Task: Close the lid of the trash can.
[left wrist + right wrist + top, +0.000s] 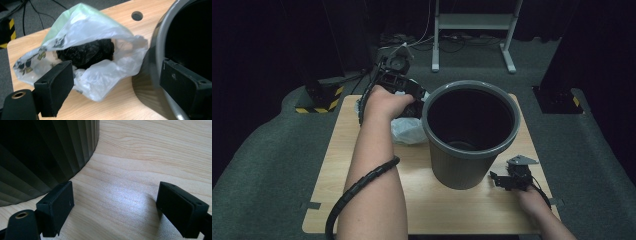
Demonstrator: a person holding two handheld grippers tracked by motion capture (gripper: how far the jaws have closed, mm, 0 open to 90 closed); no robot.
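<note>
A pale wooden tabletop lies under the left tongs and the right tongs. It has a round hole just beyond the left tongs. The grey carpeted floor surrounds the tabletop. Well beyond the left tongs, a white metal stand has loose cables at its feet. A yellow-and-black striped base sits off to the left of the left tongs.

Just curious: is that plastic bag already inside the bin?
No, the plastic bag lies on the table beside the bin, outside its rim.
</note>
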